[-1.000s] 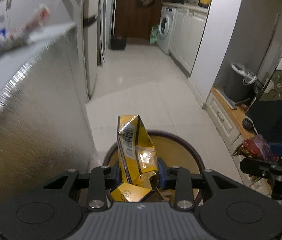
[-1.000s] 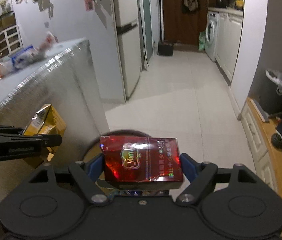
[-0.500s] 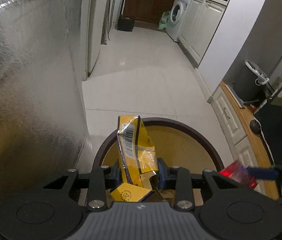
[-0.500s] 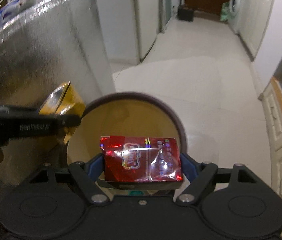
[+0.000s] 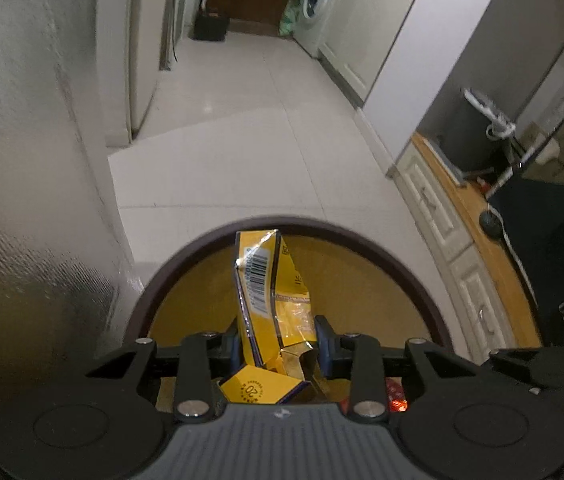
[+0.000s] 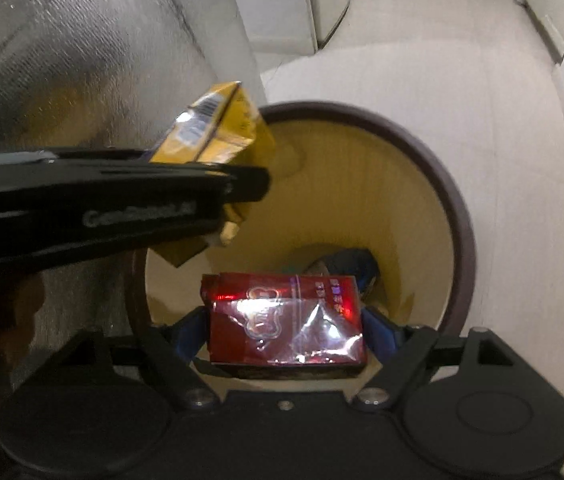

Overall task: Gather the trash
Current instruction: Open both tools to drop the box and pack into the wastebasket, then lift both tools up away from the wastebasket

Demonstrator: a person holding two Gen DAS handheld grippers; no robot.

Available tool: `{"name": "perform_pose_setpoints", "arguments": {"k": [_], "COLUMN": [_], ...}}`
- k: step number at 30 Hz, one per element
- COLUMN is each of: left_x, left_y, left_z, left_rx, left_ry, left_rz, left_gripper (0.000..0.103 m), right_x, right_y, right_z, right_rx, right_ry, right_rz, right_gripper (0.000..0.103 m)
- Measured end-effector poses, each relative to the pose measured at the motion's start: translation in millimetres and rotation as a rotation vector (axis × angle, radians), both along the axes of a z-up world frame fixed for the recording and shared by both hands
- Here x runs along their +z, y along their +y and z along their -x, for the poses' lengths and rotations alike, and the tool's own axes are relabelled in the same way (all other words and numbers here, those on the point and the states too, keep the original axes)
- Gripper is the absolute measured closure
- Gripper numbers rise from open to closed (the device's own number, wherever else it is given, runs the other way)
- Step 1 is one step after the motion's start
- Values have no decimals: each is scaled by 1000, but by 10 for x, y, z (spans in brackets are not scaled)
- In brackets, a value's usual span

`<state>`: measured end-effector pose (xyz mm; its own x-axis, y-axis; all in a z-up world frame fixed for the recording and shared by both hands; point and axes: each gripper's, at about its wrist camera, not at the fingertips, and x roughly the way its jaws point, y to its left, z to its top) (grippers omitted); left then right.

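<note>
Gripping yellow carton (image 5: 271, 300) and red pack (image 6: 286, 320) above bin (image 6: 464, 216)

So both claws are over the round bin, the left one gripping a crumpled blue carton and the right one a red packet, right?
Not quite: the carton in the left claw is yellow, as the left wrist view shows. The right claw does hold a red packet, both over the round bin.

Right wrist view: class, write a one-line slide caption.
Right gripper holds a red packet over the open bin; left gripper brings a yellow carton.
</note>
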<state>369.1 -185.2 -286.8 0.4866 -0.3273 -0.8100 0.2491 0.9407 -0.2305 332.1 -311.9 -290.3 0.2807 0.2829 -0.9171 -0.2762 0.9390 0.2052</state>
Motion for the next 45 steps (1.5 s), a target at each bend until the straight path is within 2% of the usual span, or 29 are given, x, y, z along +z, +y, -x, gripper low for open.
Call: {"name": "perform_pose_setpoints", "arguments": {"k": [6, 8, 19, 20, 21, 23, 28, 32, 43, 45], "left_x": [-205, -236, -118, -104, -89, -57, 37, 122, 393, 429], "left_y": [-31, -34, -69, -76, -85, -111, -124, -120, -18, 10], "left_z": [-61, -69, -70, -66, -59, -41, 15, 83, 366, 422], "left_rx": [-61, -72, -82, -84, -85, -83, -92, -91, -65, -60], "left_ry": [62, 74, 65, 65, 64, 58, 60, 62, 69, 71], "left_rz": [-36, -43, -68, -70, -73, -82, -123, -160, -174, -179], "left_gripper": [67, 67, 64, 61, 54, 48, 45, 38, 27, 22], "right_x": [-95, -128, -144, -128, -112, -41, 16, 99, 387, 436], "right_y": [31, 55, 62, 75, 78, -46, -79, -101, -132, -156], "right_z": [-122, -191, -195, -166, -145, -19, 69, 132, 378, 417], "right_rx": [4, 0, -17, -18, -20, -24, -24, -29, -38, -41], "right_ry": [36, 45, 30, 25, 21, 16, 7, -6, -51, -62], "right_rz": [7, 9, 17, 17, 17, 16, 32, 48, 55, 56], "right_gripper": [16, 10, 7, 7, 7, 7, 7, 6, 0, 0]}}
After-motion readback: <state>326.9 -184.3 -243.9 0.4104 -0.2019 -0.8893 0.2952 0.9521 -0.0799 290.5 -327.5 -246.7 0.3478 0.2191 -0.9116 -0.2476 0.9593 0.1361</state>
